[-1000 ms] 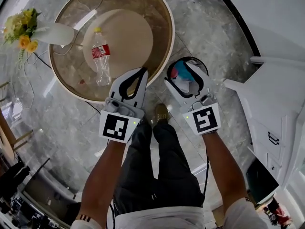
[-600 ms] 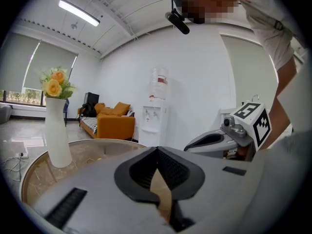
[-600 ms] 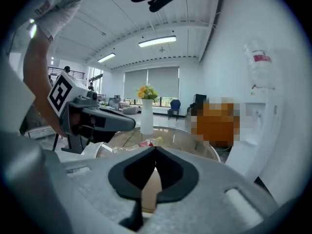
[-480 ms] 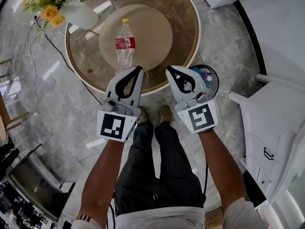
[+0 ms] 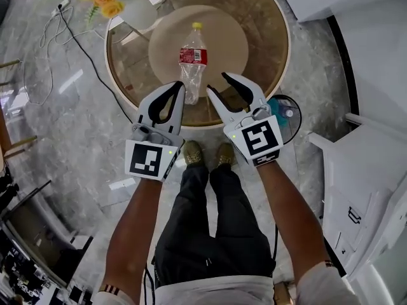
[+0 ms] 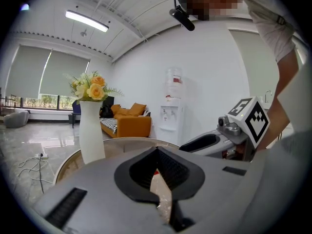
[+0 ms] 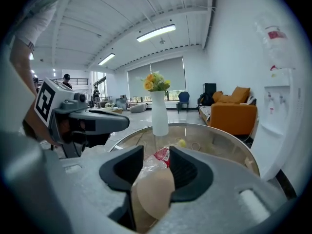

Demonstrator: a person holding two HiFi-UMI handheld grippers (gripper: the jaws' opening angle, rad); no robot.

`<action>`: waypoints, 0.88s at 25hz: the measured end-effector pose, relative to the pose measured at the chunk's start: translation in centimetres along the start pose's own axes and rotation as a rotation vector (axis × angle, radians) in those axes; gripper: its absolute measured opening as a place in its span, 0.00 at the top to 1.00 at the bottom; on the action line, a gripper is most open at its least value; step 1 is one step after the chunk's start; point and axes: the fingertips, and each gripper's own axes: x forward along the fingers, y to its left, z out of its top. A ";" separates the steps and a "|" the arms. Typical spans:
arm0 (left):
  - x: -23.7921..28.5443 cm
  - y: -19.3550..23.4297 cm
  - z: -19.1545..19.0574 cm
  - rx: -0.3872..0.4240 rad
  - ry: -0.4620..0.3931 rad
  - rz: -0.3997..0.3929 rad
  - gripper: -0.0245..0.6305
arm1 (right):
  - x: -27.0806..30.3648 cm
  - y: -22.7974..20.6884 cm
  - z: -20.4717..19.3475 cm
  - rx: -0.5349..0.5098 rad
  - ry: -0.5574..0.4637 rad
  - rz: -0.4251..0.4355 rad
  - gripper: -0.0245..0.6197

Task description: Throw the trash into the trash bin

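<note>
Two grippers at the near edge of the round table (image 5: 130,81), bottle (image 5: 192,62) lying just ahead

We saw the clear plastic bottle, with its red label and yellow cap, on its side on the table's pale inner disc, cap towards the far rim and base towards the near one. The left gripper (image 5: 181,86) reached over the table's near edge with its jaws closed tip to tip on nothing. The right gripper (image 5: 219,84) was beside it; its jaws had just been opening and stood partly apart, empty. From the head view the bottle's base lay between the two grippers' tips, and we could not tell if either touched it. In the right gripper view it showed through the gap, further along the table. The trash bin (image 5: 294,129) stood on the floor just off the table's right edge.
</note>
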 end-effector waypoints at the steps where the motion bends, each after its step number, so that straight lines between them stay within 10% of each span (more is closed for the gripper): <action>1: -0.1 0.4 -0.1 0.001 -0.002 0.001 0.96 | 0.5 0.2 -0.1 0.005 0.009 0.001 0.70; 22: 0.2 4.6 -2.7 -0.016 0.033 -0.029 0.96 | 7.9 0.0 -6.8 0.428 0.280 -0.088 0.44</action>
